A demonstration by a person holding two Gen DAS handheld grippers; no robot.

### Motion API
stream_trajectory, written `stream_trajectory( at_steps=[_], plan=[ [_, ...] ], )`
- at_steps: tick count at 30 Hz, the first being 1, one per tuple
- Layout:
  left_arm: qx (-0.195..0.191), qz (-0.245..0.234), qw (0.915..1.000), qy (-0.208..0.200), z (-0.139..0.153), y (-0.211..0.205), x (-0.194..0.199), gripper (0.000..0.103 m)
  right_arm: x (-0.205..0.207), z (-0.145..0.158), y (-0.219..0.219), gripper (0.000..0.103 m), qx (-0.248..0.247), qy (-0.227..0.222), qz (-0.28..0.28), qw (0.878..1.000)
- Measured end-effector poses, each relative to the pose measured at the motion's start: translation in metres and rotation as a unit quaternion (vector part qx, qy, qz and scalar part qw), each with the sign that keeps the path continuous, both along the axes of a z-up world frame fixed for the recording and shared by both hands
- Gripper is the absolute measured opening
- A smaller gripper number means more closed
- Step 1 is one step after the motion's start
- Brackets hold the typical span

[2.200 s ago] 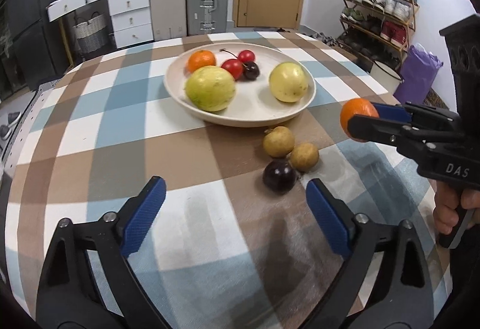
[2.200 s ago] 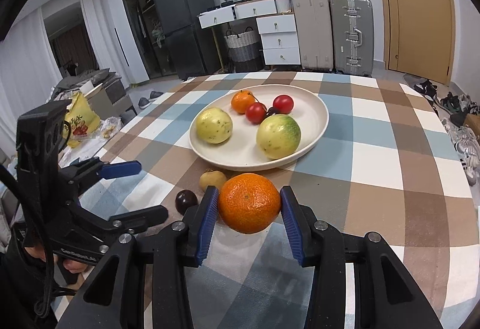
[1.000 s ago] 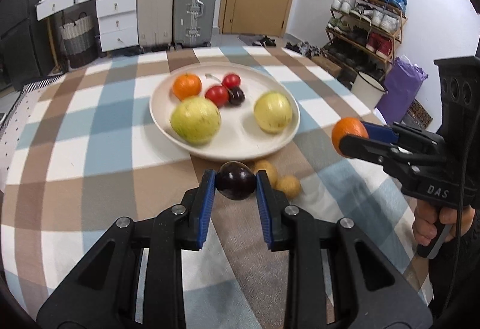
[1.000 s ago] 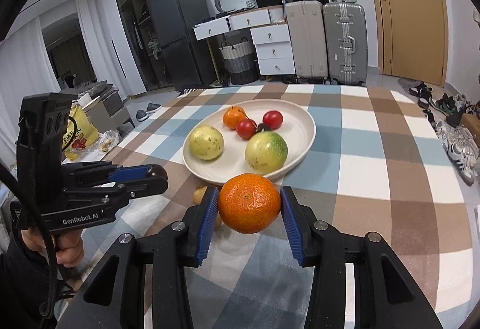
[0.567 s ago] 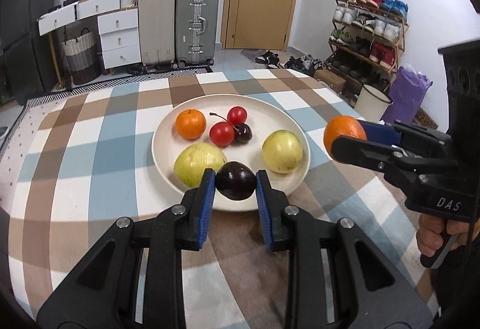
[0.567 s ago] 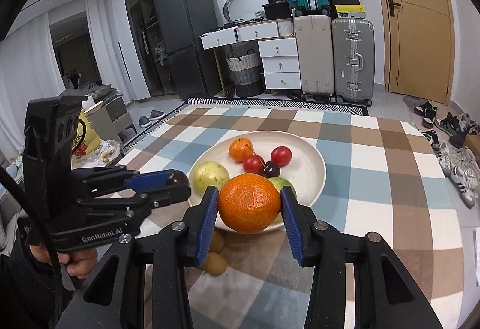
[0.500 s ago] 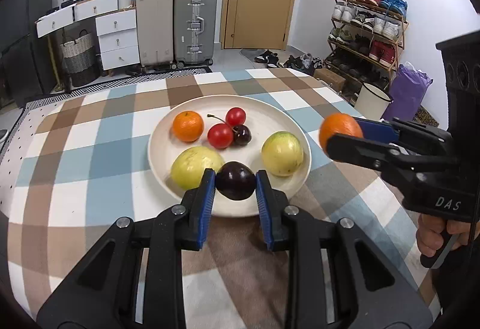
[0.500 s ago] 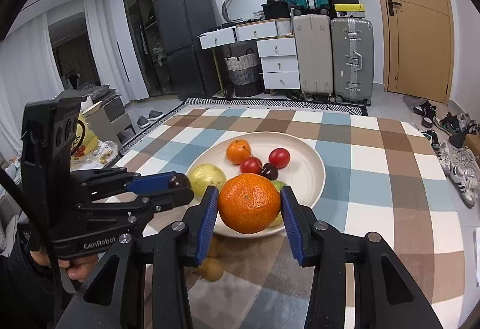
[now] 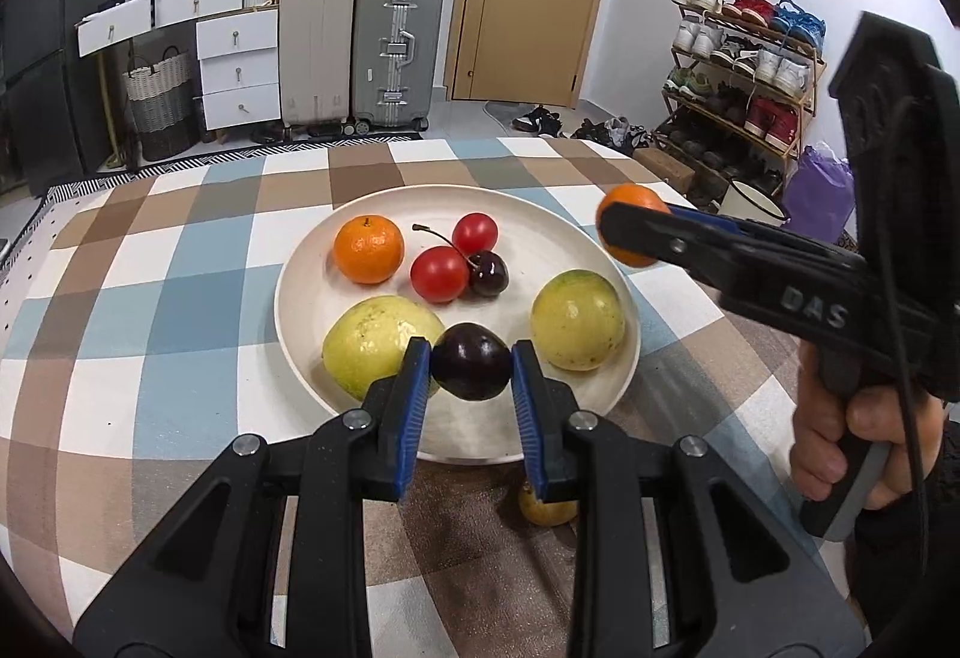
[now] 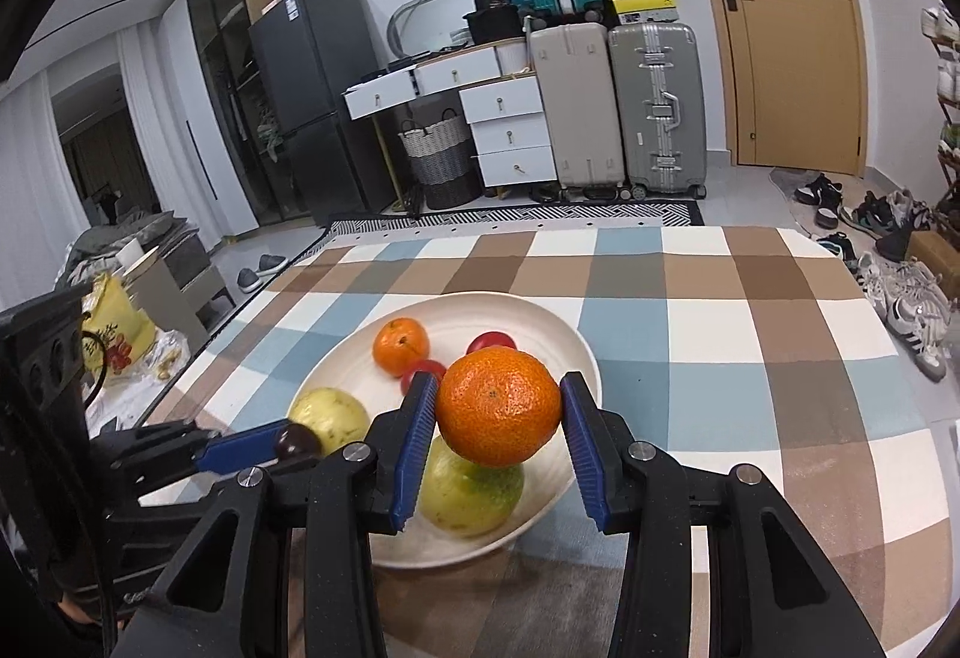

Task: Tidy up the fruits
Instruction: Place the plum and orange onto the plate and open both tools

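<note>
Since a second ago both hand-held grippers have travelled from the near table edge to the plate (image 9: 312,262) – the dark plum (image 9: 471,362) that was then over the bare cloth beside two small yellow fruits now hangs over the plate's near part, and the carried orange (image 10: 498,406) has come in over the plate's right rim. The left hand-held gripper (image 9: 471,367) is clamped on the dark plum, its blue pads pressing both sides, between the two large yellow-green fruits lying on the plate: one (image 9: 381,346) at left, one (image 9: 577,319) at right. The right hand-held gripper (image 10: 498,415) is clamped on the carried orange, which from its own camera sits above the right-hand yellow-green fruit (image 10: 471,496). In the left wrist view a hand (image 9: 852,436) grips that tool's handle at the right. Further back on the plate lie a second orange (image 9: 368,250), two red cherries (image 9: 440,274) and a dark cherry (image 9: 488,274), the three touching. One small yellow fruit (image 9: 546,508) rests on the checked table (image 9: 150,298) just in front of the plate, partly hidden behind the left tool's finger
</note>
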State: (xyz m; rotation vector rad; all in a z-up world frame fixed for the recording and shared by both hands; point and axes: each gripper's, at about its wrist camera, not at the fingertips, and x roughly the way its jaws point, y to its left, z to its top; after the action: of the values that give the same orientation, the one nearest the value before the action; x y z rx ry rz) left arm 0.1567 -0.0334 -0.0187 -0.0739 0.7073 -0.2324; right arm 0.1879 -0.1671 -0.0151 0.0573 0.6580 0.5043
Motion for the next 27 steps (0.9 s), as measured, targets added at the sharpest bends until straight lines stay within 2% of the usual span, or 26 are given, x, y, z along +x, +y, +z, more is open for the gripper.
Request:
stream_trajectory(
  at_steps=[9,20,23,24,27],
  plan=[
    [0.025,-0.013,0.9996,0.004,-0.011,-0.011,0.006,0.025,0.021,-0.018,-0.008,0.043,0.006,0.022,-0.026,0.999],
    [0.024,-0.004,0.9997,0.006,-0.015,-0.011,0.007,0.025,0.026,-0.022,-0.007,0.043,0.010,0.030,-0.028,0.999],
    [0.022,-0.001,0.9997,0.008,-0.013,-0.007,0.004,0.025,0.023,-0.018,-0.007,0.049,0.020,0.024,-0.022,0.999],
    [0.021,0.001,0.9997,0.009,-0.012,-0.005,0.003,0.026,0.021,-0.016,-0.007,0.052,0.022,0.017,-0.021,0.999],
    [0.017,0.010,0.9998,0.009,-0.010,0.002,-0.004,0.040,0.013,-0.006,-0.008,0.053,0.017,-0.001,-0.023,1.000]
  ],
)
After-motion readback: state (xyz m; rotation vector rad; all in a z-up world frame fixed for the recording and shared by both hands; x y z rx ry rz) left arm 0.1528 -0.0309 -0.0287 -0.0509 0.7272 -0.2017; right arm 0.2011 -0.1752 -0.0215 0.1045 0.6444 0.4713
